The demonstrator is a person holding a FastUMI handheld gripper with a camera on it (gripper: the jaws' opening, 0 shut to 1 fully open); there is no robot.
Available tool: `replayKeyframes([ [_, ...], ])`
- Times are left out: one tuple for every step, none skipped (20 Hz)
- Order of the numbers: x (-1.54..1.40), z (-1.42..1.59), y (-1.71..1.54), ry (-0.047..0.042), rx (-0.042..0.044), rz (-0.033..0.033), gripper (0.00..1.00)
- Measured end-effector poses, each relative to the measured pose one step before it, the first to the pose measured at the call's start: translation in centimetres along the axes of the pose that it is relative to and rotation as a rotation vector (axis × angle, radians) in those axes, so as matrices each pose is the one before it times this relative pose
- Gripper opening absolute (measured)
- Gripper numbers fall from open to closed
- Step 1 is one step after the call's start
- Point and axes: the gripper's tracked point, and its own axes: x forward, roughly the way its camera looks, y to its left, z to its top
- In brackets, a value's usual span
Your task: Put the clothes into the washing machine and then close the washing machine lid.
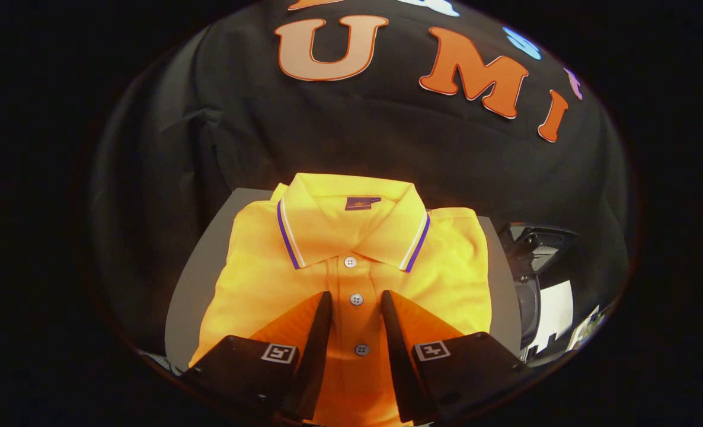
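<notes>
A folded yellow polo shirt [351, 267] with a purple-and-white striped collar and white buttons lies flat on a grey surface [194, 284]. My gripper [356, 299] hovers right over the shirt's front, its two fingers open and straddling the button placket. The middle button sits in the gap just at the fingertips, and another button shows lower down between the fingers. Nothing is held. The collar lies just beyond the fingertips.
To the right of the grey surface, beside the shirt, stands a dark machine-like object [532, 255] with a white patch [556, 314] below it. The black cloth wall rises behind the shirt.
</notes>
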Motion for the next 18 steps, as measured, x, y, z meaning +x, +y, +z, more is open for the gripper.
replayKeyframes([
  [0.516,0.135,-0.413,0.00262,0.00121,-0.01312,0.46],
  [-0.293,0.303,-0.127,-0.01884,0.02092,-0.0112,0.33],
  [0.315,-0.184,-0.061,-0.00777,-0.00249,-0.00804,0.2],
  [-0.085,-0.062,-0.055,0.00034,-0.00565,-0.00509,0.21],
  [0.092,-0.027,0.096,0.00483,0.00324,0.00209,0.21],
  [-0.262,-0.004,0.026,0.00661,0.00703,0.00663,0.21],
  [0.249,0.127,-0.004,-0.00082,0.00067,0.01052,0.21],
  [-0.131,0.02,0.093,0.00234,0.00844,0.00608,0.15],
  [-0.025,-0.001,-0.053,-0.00846,-0.00293,0.00659,0.1],
  [-0.069,0.031,-0.096,-0.00048,-0.00359,0.00616,0.1],
  [-0.011,0.018,0.048,-0.00516,-0.00269,0.00754,0.1],
  [-0.095,0.14,-0.013,-0.00715,0.00652,0.01094,0.1],
  [-0.089,0.133,0.037,-0.0115,0.01551,0.01268,0.1],
  [-0.177,0.137,-0.075,-0.01416,0.01303,0.01109,0.1],
  [-0.26,0.499,-0.128,-0.02635,0.0087,0.00851,0.1],
  [-0.601,0.237,-0.217,-0.00921,0.00502,0.005,0.1],
  [-0.589,0.577,-0.085,-0.02358,0.00562,0.00909,0.1],
  [-0.588,0.601,-0.197,-0.02702,0.00031,0.00537,0.1],
])
